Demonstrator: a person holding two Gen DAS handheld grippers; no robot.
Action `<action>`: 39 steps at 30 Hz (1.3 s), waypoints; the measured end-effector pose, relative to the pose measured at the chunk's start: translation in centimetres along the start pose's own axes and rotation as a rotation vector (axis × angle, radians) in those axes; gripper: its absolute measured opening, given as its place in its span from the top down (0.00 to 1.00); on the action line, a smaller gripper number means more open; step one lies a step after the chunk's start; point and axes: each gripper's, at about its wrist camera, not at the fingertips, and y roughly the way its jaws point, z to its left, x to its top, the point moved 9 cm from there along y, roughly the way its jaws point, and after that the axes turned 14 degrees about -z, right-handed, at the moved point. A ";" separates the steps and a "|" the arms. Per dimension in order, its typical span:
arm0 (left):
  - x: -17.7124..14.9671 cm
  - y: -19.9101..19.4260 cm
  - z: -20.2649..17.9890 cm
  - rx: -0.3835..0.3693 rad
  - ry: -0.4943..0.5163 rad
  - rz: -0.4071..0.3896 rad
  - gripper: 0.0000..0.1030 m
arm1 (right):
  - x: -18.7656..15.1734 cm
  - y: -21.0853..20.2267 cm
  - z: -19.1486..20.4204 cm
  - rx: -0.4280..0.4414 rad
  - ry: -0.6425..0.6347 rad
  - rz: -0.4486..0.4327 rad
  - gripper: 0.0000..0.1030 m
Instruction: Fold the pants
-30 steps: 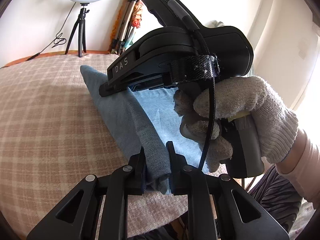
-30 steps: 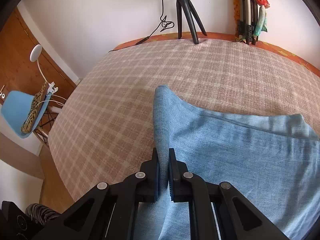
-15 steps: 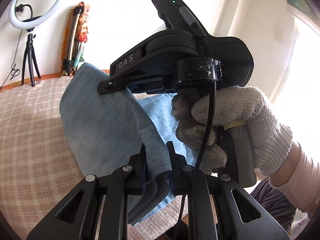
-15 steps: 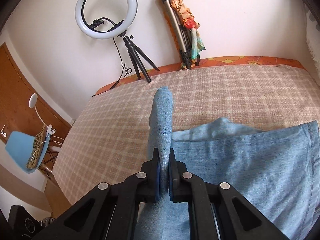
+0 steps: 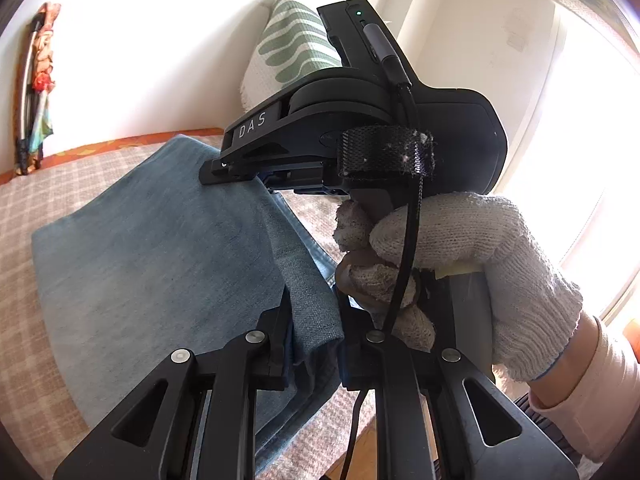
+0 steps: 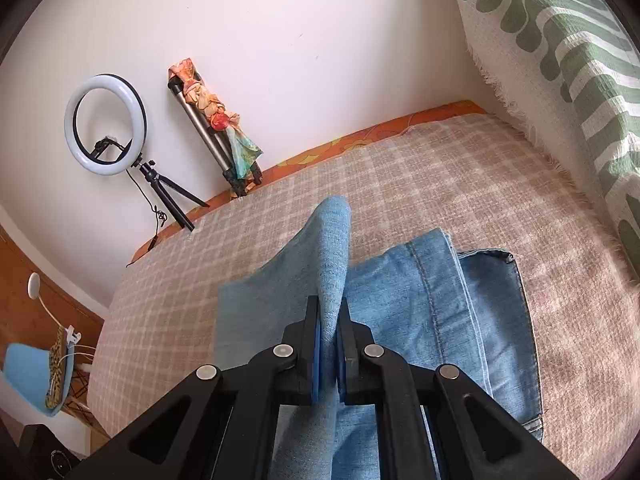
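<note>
Light blue denim pants [image 5: 152, 264] lie on a beige checked bed cover [image 5: 24, 208]. My left gripper [image 5: 314, 312] is shut on a folded edge of the pants. My right gripper [image 6: 329, 320] is shut on another raised fold of the pants [image 6: 424, 300], held up off the cover [image 6: 440, 168]. In the left wrist view the right gripper's black body [image 5: 360, 140] and the gloved hand [image 5: 460, 264] holding it sit close above and to the right. The folded-over layer lies across the waistband part [image 6: 496, 300].
A green-and-white patterned cushion [image 6: 568, 60] leans at the right end of the bed. A ring light on a tripod [image 6: 108, 140] and a folded tripod with a scarf [image 6: 216, 120] stand against the far wall. A blue chair [image 6: 36, 376] stands beyond the bed's left edge.
Both grippers have carried the held denim edge up and over toward the cushion end. The pants leg now lies folded across the waistband part. Both stay shut on the fabric.
</note>
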 end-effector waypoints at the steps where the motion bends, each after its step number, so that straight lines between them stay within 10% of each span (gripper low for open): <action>1: -0.2 0.5 -0.4 -0.008 0.008 0.006 0.86 | 0.1 -0.3 -1.0 -0.009 0.009 -0.005 0.97; 29: -2.6 2.9 -1.6 -0.111 0.031 0.171 0.73 | -0.1 -2.1 -11.9 -0.134 0.057 -0.013 1.00; 33: -2.3 1.4 -1.1 -0.077 0.063 0.154 0.73 | 0.3 -3.4 -11.2 -0.111 0.016 -0.023 0.90; 35: -1.8 0.5 -0.4 -0.052 0.062 0.145 0.73 | 0.2 -3.6 -11.0 -0.092 0.015 -0.014 0.64; 39: -0.8 -0.8 2.7 0.036 0.066 0.119 0.55 | -0.3 -3.6 -10.4 -0.077 -0.018 0.010 0.43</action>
